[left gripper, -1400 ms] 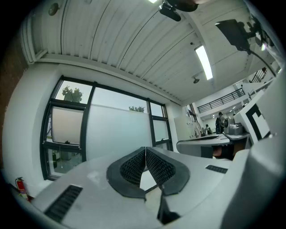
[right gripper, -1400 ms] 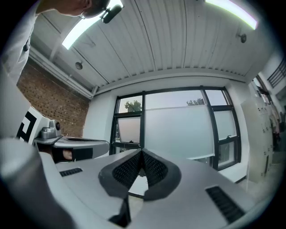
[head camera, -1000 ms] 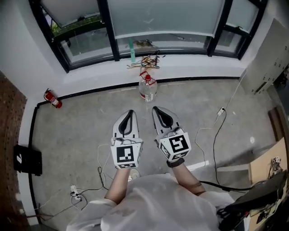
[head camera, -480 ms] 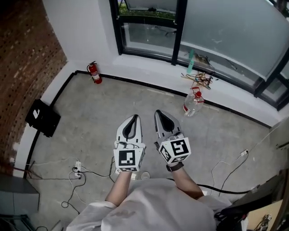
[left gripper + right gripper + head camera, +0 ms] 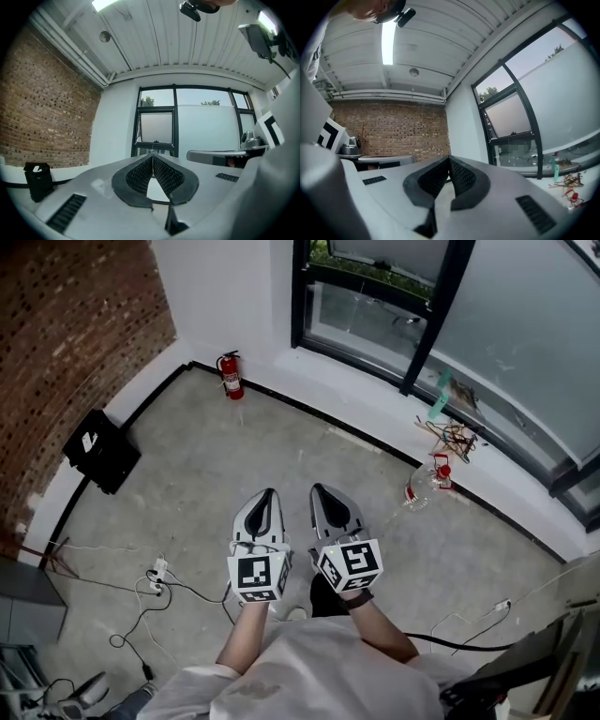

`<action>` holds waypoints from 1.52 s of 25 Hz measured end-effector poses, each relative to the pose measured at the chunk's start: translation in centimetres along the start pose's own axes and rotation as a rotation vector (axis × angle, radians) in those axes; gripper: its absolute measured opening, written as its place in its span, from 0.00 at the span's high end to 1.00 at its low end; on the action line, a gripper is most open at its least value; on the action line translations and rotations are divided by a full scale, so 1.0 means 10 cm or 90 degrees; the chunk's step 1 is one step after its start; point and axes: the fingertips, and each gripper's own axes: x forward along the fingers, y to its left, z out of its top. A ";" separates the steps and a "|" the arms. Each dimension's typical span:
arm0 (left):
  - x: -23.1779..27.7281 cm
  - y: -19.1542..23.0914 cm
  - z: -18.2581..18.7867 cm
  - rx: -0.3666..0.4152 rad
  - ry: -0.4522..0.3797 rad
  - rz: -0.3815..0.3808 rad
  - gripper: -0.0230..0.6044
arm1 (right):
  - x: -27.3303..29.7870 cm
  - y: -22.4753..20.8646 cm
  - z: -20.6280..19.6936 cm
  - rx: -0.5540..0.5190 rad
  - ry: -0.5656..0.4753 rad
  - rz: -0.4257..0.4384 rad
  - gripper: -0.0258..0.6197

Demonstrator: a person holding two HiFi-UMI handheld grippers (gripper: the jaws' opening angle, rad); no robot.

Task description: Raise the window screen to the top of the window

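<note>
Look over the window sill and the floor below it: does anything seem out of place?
Yes: a loose tangle of thin coloured wires or sticks litters the window sill, and a clear red-capped bottle sits on the floor just below it.

Left gripper (image 5: 152, 157) jaws closed, nothing between; dark-framed window (image 5: 157, 124) straight ahead; brick wall (image 5: 42, 108) to its left.

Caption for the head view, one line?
Left claw and right claw, both shut and empty, side by side above the floor; window and extinguisher beyond.
</note>
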 end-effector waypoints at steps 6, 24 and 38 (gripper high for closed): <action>1.04 0.12 -0.07 -0.018 0.014 0.004 0.96 | 0.81 -0.61 0.20 0.028 -0.011 0.032 0.96; 3.19 0.47 -0.17 -0.029 0.018 0.023 0.96 | 2.63 -1.89 0.23 -0.067 -0.010 0.148 0.96; 5.63 2.32 0.16 -0.073 -0.068 -0.078 0.96 | 5.42 -2.30 0.57 -0.137 -0.041 0.117 0.96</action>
